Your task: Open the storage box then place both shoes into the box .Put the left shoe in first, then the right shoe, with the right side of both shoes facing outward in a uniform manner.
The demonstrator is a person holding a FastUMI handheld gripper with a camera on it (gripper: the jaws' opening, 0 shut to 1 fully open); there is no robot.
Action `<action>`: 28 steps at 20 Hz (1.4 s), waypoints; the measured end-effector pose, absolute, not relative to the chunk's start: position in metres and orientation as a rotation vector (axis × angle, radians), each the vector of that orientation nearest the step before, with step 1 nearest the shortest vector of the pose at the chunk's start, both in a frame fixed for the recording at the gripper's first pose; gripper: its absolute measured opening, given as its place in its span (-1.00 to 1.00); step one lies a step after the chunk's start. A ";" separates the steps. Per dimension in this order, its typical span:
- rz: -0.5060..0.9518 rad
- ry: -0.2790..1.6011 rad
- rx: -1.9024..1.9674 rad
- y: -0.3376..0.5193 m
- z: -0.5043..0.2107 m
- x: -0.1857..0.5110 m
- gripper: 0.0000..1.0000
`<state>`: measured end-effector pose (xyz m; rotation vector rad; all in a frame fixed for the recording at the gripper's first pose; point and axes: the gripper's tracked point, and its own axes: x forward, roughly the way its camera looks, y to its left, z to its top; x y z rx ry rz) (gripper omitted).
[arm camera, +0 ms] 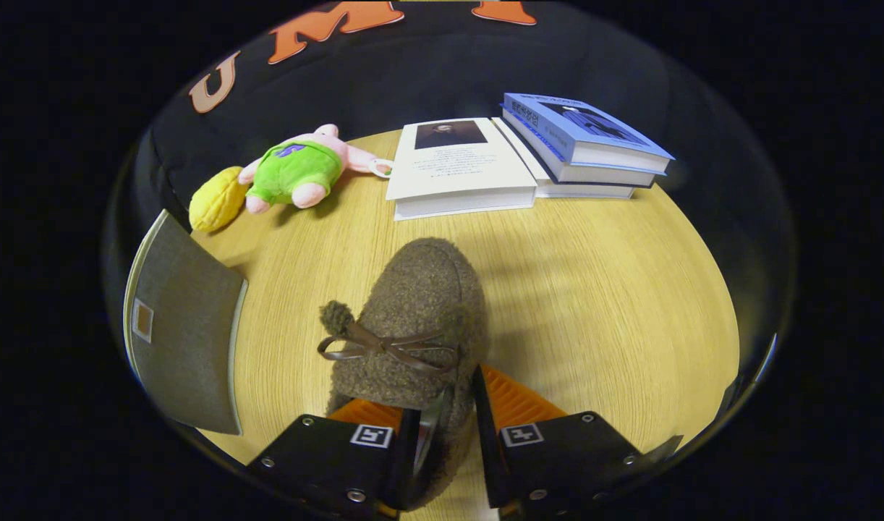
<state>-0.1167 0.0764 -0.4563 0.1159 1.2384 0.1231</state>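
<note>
Gripper (445, 427) low over the table (601, 289), fingers closed in on the heel end of the shoe (413, 325), one finger each side of its rear edge, both pressing the fuzzy upper. So: clamped on the shoe. Shoe's a brown fleecy slipper type w/ a thin brown bow across the top and a small pompom at the bow's end; toe points away from the gripper, toward the books. Can't tell from here if the sole is touching the table or is raised off it.

Taking the shoe as the landmark: storage box (185, 333) is off to the shoe's left, near but apart, grey fabric panel w/ pale trim and a small square tag. Can't tell if that panel is the lid or a side, nor if it's open.

Beyond the toe, well apart: white book (460, 170) lying flat, cover up. Just right of that, touching or nearly, a stack of books (583, 145), blue one on top, set askew on the lower vols.

Beyond the shoe to the left: pink plush toy (297, 170) in green top, lying on its side, w/ a yellow plush piece (216, 199) touching its far-left end. Toy's tag end sits right by the white book's corner.

Wood-grain round tabletop, shoe's shadow falling to the right.
</note>
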 end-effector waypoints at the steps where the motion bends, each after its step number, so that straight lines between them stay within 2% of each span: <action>1: 0.092 1.241 0.129 0.072 -0.458 -0.115 -0.45; 2: 0.065 1.239 0.141 0.067 -0.458 -0.113 -0.56; 3: 0.051 1.237 0.151 0.066 -0.457 -0.110 -0.82; 5: 0.024 1.226 0.146 0.061 -0.455 -0.106 -0.93; 18: 0.021 1.084 0.187 0.075 -0.373 -0.070 -0.94; 28: 0.138 1.027 0.160 0.143 -0.285 -0.076 -0.94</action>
